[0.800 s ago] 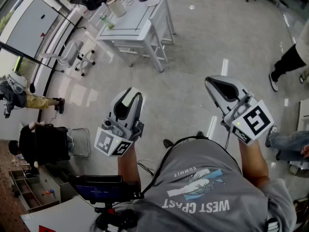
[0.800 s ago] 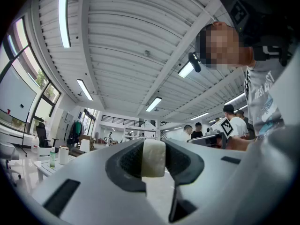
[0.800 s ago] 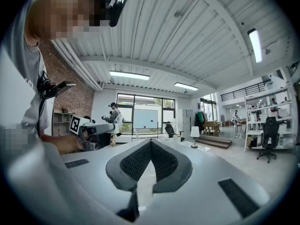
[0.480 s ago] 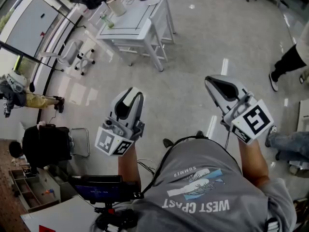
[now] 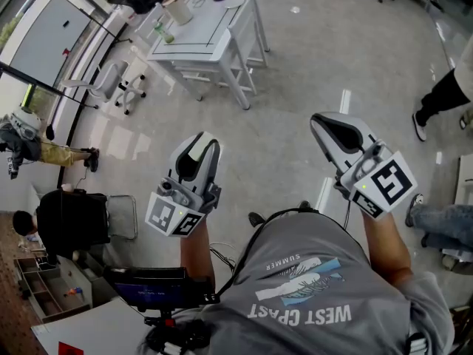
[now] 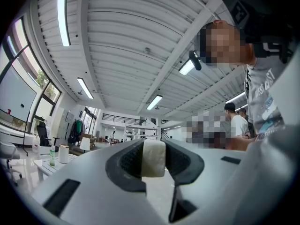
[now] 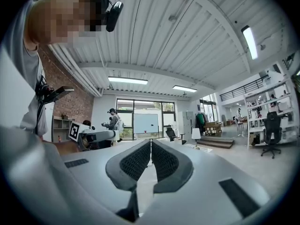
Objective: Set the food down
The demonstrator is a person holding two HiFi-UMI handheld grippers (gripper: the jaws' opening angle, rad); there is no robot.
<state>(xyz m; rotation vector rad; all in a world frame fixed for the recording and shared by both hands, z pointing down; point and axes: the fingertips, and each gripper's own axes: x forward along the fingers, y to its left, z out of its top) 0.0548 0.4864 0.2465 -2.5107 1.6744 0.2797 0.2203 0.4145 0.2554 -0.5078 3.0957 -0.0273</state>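
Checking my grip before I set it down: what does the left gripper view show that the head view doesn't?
Left gripper view only: the pads pressing on a pale block of food, and the ceiling lights.

Head view only: the right gripper, jaws together and empty, and the grey floor below.

Both: the left gripper, and what looks like the same white table with a green bottle, well away from it.
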